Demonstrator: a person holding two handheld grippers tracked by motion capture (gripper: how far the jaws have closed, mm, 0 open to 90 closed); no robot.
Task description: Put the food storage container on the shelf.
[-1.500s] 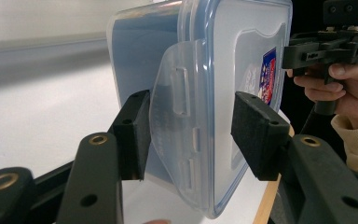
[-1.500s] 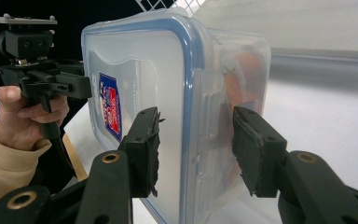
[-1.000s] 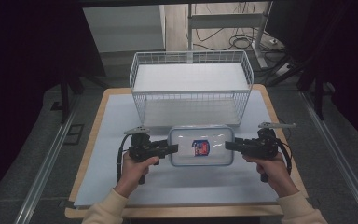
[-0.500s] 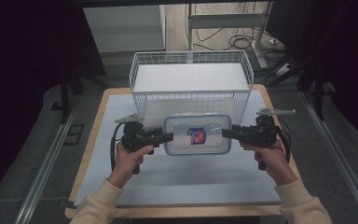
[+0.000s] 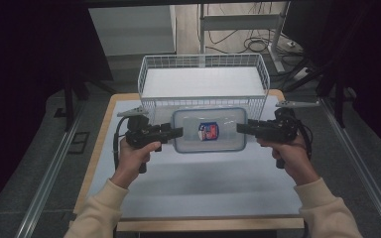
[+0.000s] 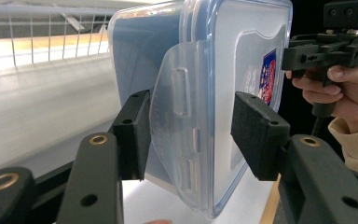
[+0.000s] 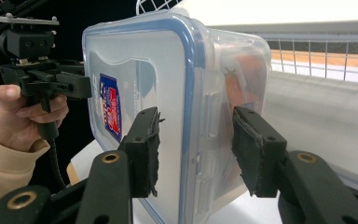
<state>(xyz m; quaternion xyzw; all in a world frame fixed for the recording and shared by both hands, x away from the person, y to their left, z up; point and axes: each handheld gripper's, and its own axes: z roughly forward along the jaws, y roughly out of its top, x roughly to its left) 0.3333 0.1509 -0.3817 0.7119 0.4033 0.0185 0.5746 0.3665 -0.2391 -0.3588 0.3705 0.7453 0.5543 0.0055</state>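
Lifted farther from the tabletop (image 5: 188, 191) toward the wire basket (image 5: 203, 82): lidded container (image 5: 209, 130), clamped endwise between left tongs (image 5: 177, 132) and right tongs (image 5: 241, 127), both closed on it.

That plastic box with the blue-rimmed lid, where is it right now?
In the high view the plastic box sits mid-table between the left gripper and right gripper, just in front of the white wire basket.

A clear container (image 5: 209, 131) with blue-rimmed lid and red-and-blue label, a white wire basket (image 5: 203, 84), black grippers.
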